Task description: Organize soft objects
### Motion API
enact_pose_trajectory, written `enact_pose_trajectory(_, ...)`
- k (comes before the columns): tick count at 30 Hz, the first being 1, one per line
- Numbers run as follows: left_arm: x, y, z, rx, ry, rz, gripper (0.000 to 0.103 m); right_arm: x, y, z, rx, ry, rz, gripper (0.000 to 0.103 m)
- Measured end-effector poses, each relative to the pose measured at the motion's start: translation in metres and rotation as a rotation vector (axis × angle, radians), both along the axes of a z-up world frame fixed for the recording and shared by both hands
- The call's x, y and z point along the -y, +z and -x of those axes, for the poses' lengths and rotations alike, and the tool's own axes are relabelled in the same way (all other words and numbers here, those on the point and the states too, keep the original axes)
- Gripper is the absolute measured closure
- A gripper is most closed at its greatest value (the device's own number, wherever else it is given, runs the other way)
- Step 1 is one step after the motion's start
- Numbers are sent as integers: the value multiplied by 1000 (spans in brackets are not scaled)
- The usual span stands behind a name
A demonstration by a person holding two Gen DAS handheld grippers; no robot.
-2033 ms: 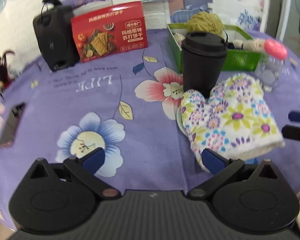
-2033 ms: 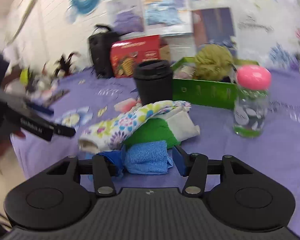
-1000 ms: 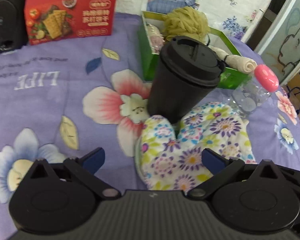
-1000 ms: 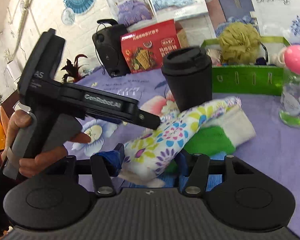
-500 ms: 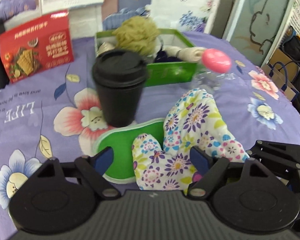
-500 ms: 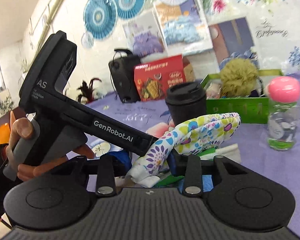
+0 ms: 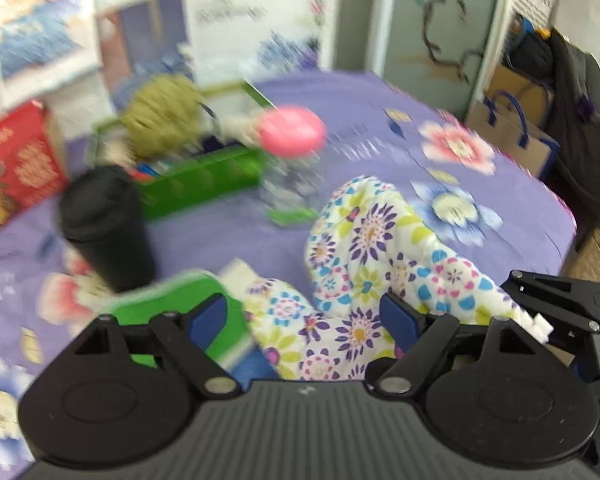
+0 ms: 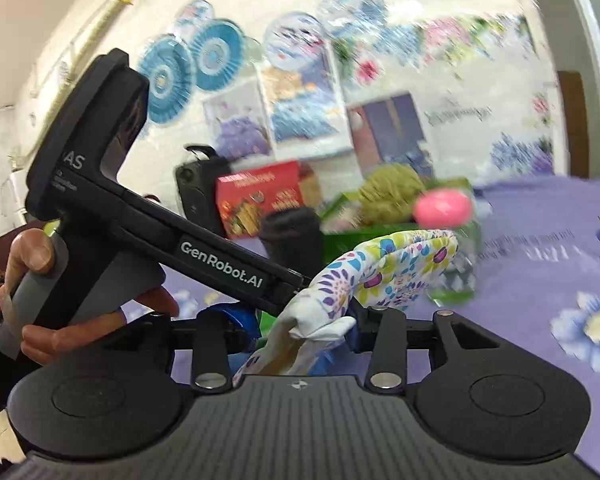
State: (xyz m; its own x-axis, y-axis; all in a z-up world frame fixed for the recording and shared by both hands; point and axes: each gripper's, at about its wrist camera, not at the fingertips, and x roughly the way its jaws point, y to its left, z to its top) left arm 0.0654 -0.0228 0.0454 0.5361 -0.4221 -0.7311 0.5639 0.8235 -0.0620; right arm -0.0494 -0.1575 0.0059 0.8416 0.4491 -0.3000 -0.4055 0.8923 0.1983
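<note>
A floral oven mitt (image 7: 384, 256) is lifted off the purple tablecloth. My right gripper (image 8: 302, 326) is shut on its white cuff end (image 8: 320, 326); the mitt arches up and away (image 8: 396, 264). My left gripper (image 7: 304, 316) straddles the mitt's thumb end with its jaws partly closed around it; whether they press it is unclear. A green cloth (image 7: 176, 300) and a blue towel (image 7: 256, 364) lie under the mitt. The left gripper's body (image 8: 204, 256) crosses the right wrist view.
A black lidded cup (image 7: 104, 224), a pink-capped bottle (image 7: 292, 160), a green box (image 7: 204, 176) holding a yarn ball (image 7: 160, 112), and a red cracker box (image 7: 16, 164) stand behind. A black speaker (image 8: 198, 192) stands at the back. The table edge (image 7: 564, 220) is at the right.
Both grippers have risen with the mitt, lifting it off the green cloth and blue towel. The left gripper's jaws have narrowed around the thumb end. Both views swung right.
</note>
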Motion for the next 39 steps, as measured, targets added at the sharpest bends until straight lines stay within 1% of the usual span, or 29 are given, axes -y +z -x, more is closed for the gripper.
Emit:
enact_pose_trajectory(3,25,-25,-11,-110,-47,-1,20,24,-13,-1,-92,-28,30,74)
enact_pose_trajectory(4,31,-31,-13,-134,-59,1,16,32,-15,-4,-129,-29,30,73)
enact_pose_trajectory(5,33,-34,-15,-149,-66,3,9,38,-16,-5,-161,-34,33,73)
enact_pose_trajectory(6,33,-35,-17,-155,-75,5,8,44,-16,-5,-192,-55,49,73)
enact_pose_trajectory(8,26,-30,-15,-125,-89,-7,4,54,-16,-1,-242,-104,87,73)
enact_pose_trajectory(11,11,-20,-14,-48,-98,-69,1,80,-19,19,-301,-173,81,72)
enact_pose_trajectory(14,7,-14,-17,-32,-129,-89,1,94,-7,29,-275,-286,79,71)
enact_pose_trajectory(16,13,-16,-12,-31,-172,-100,1,95,-2,24,-253,-317,58,69)
enact_pose_trajectory(17,17,-18,-8,-27,-206,-112,1,95,-4,17,-262,-332,54,69)
enact_pose_trajectory(19,23,-25,6,-18,-272,-138,1,90,-10,-1,-305,-353,79,67)
enact_pose_trajectory(20,24,-28,13,-1,-282,-165,1,88,-14,-10,-332,-351,100,66)
enact_pose_trajectory(22,19,-33,22,41,-269,-214,1,83,-21,-24,-360,-336,108,64)
enact_pose_trajectory(24,5,-34,24,69,-232,-240,1,77,-26,-38,-386,-317,113,63)
enact_pose_trajectory(27,-19,-29,14,102,-165,-265,1,65,-33,-55,-408,-317,147,60)
enact_pose_trajectory(29,-31,-28,3,120,-151,-281,1,59,-39,-67,-436,-305,150,58)
enact_pose_trajectory(32,-40,-33,-15,105,-151,-308,1,49,-46,-78,-457,-302,165,53)
enact_pose_trajectory(34,-48,-40,-24,74,-139,-309,1,44,-50,-79,-447,-303,191,50)
enact_pose_trajectory(36,-60,-44,-30,35,-122,-275,2,43,-53,-78,-423,-298,211,49)
enact_pose_trajectory(37,-63,-45,-34,21,-113,-262,8,43,-55,-77,-413,-298,207,48)
enact_pose_trajectory(38,-65,-45,-37,5,-104,-241,11,45,-56,-76,-403,-300,196,47)
enact_pose_trajectory(39,-69,-43,-42,-11,-97,-208,11,46,-57,-76,-399,-300,189,47)
